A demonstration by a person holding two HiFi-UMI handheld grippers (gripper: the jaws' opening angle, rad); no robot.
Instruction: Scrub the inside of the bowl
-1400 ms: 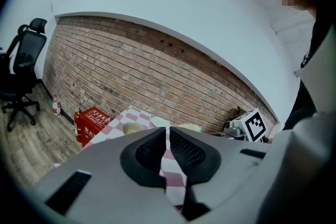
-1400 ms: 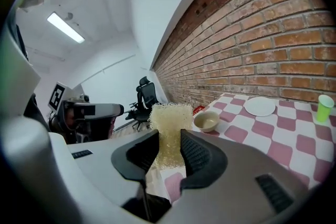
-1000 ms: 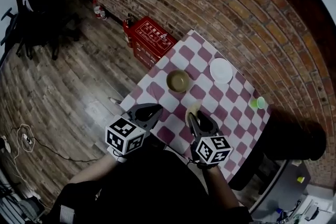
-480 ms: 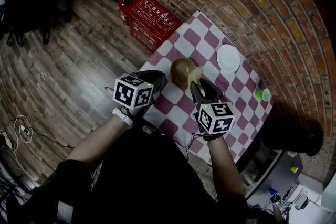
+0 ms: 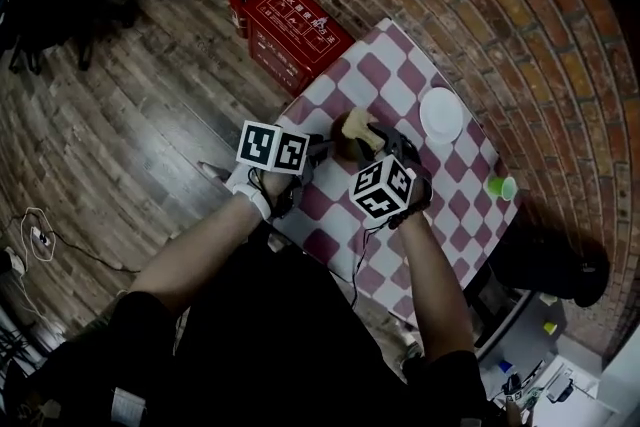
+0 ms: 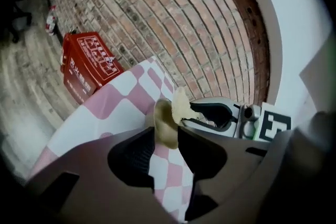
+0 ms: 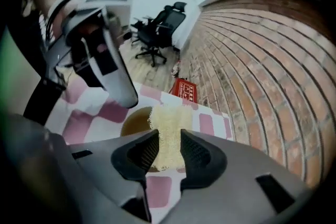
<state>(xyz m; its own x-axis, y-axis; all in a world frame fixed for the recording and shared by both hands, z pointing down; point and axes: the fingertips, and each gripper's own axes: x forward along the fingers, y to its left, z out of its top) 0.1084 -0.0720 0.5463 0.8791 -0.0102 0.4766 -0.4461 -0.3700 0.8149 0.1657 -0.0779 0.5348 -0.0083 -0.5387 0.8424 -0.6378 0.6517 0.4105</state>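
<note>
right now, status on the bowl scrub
Left gripper clamped on bowl rim. Right gripper clamped on sponge, at the bowl. Plate, cup well clear.

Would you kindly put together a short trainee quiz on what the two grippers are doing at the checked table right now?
1. True or false: the bowl stands on the white plate.
2. What does the left gripper grip? A) the green cup B) the rim of the bowl C) the red box
3. Fill in: the jaws of the right gripper are shut on the ____.

Key
1. False: the white plate lies apart from the bowl.
2. B
3. sponge
</note>
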